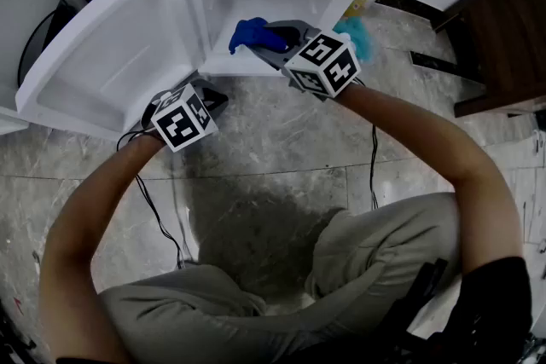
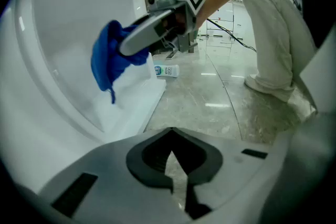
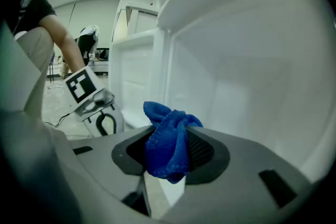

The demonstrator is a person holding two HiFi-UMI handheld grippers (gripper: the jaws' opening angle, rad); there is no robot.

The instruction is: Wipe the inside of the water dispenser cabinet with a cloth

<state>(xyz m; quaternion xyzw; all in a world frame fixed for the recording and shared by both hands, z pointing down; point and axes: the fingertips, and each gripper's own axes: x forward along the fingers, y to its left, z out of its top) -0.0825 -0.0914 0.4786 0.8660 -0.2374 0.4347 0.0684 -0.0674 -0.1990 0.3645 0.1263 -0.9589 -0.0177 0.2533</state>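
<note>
**Blue cloth held at the mouth of the open cabinet**

At the left of the head view we see the white door (image 1: 102,55) of the cabinet (image 1: 281,0), swung wide open over the grey marble floor (image 1: 281,158). Just below the door's lower edge, left of centre, is the left gripper (image 1: 209,96). In its own view its two jaws are pressed together with nothing between them, and only a thin slit of floor shows there. The same view shows a small bottle (image 2: 166,71) lying on the floor beside the cabinet's base.

In the upper centre of the head view we find the blue cloth (image 1: 249,33). It is bunched up at the cabinet opening, just over the white bottom ledge. We cannot tell if it touches the ledge. The right gripper (image 1: 271,38) pinches it. In the right gripper view the cloth fills the gap between the dark pads, one fold standing above them and one hanging below, with the white inner walls of the cabinet close behind.

Farther right in the head view, a teal object (image 1: 357,34) lies near the cabinet's corner. Dark wooden furniture (image 1: 503,21) stands at the upper right edge.
</note>
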